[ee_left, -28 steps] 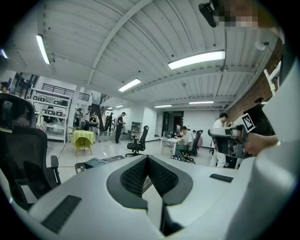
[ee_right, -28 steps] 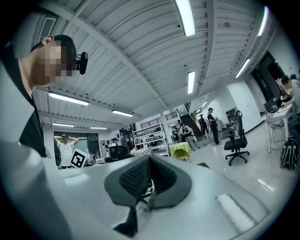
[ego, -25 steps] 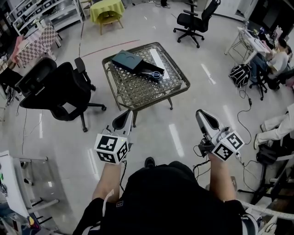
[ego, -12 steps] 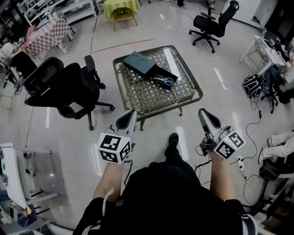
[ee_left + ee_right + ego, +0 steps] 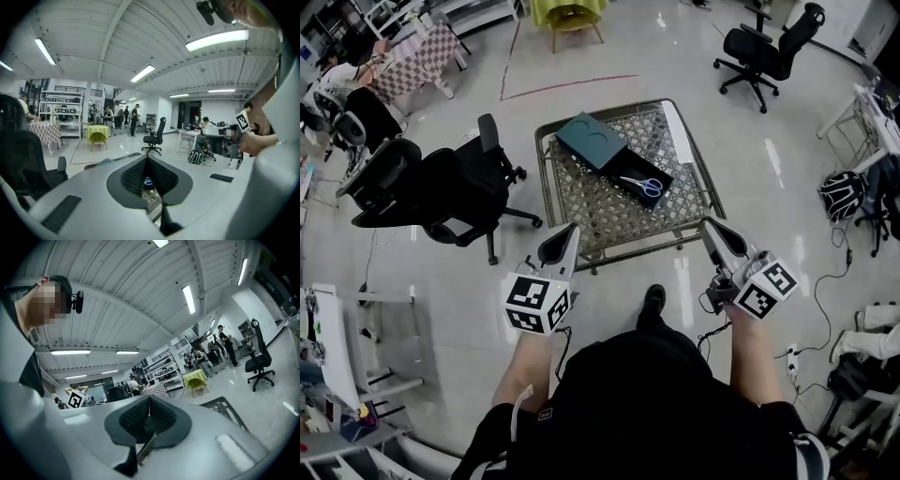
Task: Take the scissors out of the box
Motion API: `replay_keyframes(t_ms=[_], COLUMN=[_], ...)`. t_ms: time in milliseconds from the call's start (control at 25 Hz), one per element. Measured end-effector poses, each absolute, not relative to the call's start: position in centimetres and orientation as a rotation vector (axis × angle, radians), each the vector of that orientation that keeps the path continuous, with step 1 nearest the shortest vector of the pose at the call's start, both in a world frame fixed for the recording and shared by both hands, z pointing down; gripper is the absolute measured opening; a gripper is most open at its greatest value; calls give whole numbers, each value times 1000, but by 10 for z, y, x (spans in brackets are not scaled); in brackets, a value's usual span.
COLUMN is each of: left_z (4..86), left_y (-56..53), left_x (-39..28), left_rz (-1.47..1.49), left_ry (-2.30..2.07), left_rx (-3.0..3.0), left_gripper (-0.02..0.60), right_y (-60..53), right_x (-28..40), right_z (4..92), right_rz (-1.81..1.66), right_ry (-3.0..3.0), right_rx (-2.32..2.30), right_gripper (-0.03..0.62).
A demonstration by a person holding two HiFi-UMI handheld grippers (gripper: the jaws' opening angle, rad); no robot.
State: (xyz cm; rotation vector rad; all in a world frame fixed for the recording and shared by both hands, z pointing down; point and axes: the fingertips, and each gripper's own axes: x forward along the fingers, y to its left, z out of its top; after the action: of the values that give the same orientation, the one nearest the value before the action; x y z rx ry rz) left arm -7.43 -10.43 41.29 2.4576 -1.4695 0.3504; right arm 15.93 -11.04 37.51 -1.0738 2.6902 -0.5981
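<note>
Head view: left gripper (image 5: 565, 234) and right gripper (image 5: 710, 228), both with jaws together and empty, are short of the table (image 5: 591, 211). Ahead of them, the scissors (image 5: 645, 186) lie in the open black box (image 5: 623, 167); a teal lid (image 5: 592, 141) hides its far end.

Bright, even light from ceiling strips (image 5: 216, 40) glares off the glossy floor (image 5: 741, 131) (fisheye bending every edge).

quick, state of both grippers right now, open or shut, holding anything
Left gripper: closed, holding nothing.
Right gripper: closed, holding nothing.
</note>
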Motion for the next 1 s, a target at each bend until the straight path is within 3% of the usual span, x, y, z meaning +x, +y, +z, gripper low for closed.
replay_keyframes(t_ms=[400,1000], left_z=[408,426], left_y=[-181,-250], left_x=[-21,-70], left_rz=[336,269], left_ry=[-1480,-1444], left_rx=[2446,2425], left_gripper=[5,5], right_y=[-194,-267], right_x=[179,129], right_z=[413,440], right_rz=[-736,-798], right_ry=[2775,2897], right_rx=[-947,-1047], right_gripper=[14,15])
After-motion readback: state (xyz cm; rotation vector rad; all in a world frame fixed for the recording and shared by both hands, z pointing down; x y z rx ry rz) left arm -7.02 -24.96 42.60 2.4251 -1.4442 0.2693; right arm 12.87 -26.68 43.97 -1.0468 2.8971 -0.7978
